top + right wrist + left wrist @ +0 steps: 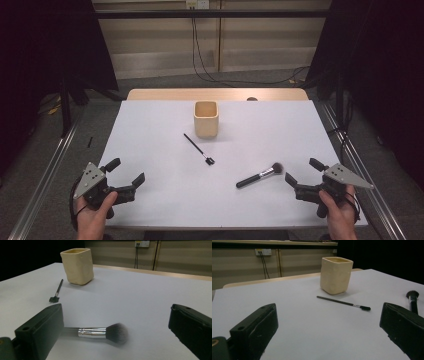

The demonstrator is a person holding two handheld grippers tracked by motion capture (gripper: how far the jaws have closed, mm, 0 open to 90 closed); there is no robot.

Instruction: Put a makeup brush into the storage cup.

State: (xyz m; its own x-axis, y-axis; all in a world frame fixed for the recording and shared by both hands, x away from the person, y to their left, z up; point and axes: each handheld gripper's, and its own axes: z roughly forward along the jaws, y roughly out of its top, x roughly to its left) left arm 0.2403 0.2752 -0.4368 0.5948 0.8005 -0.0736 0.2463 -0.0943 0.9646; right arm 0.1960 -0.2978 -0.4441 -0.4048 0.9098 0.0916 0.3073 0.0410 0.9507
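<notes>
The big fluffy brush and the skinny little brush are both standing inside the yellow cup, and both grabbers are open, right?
Not quite. The fluffy brush and the skinny brush lie flat on the table, outside the cup, as the high view shows. Both grippers, left and right, are open.

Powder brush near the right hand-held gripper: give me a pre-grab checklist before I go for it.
1. Right hand-held gripper jaws open: ok.
2. Powder brush lying flat and free on the table, nothing resting on it: ok.
3. Brush within the jaws: not ok; it lies just ahead, toward the left jaw in the right gripper view.
4. Cup upright, mouth open: ok.
5. Cup empty inside: cannot tell.
6. Left hand-held gripper open and apart from the thin brush: ok.
</notes>
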